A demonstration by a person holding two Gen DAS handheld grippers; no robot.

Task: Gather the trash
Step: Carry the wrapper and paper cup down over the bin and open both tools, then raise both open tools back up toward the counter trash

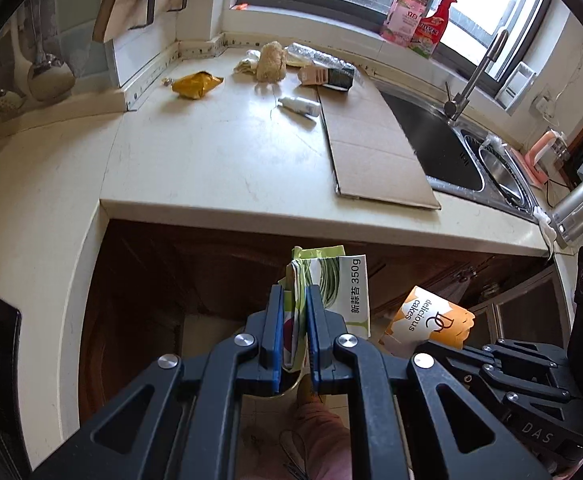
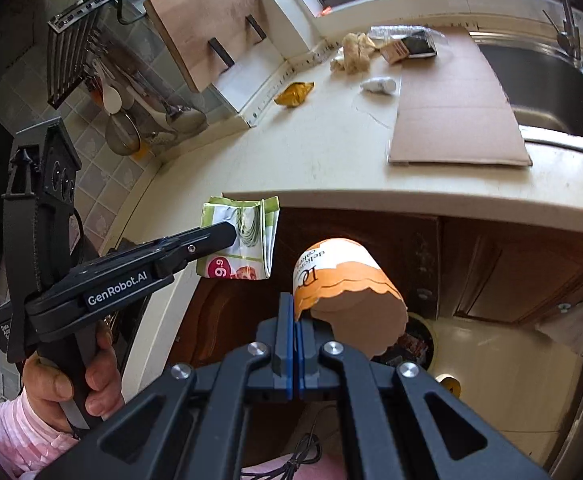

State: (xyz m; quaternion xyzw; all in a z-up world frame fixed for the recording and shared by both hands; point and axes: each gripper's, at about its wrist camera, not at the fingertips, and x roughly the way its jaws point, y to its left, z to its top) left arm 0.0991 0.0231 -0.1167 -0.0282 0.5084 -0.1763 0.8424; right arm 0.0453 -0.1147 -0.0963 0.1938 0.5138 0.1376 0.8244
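Left gripper [image 1: 295, 312] clenched on a folded green-and-white plastic food packet [image 1: 331, 288], held off the counter edge in front of dark wooden cabinet doors [image 1: 151, 272]. Right gripper [image 2: 294, 312] clamped on the rim of an orange-and-white paper cake cup [image 2: 347, 280], above a floor bin [image 2: 411, 344]. Left on the cream countertop [image 1: 219, 152]: crumpled yellow wrapper [image 1: 197, 84], small white bottle [image 1: 301, 106], flat brown cardboard sheet [image 1: 371, 148] beside the steel sink [image 1: 451, 148].

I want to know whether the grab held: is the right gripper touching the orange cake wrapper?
Touching. The right wrist view shows the right gripper with its blue pads shut on the edge of the orange cake wrapper.
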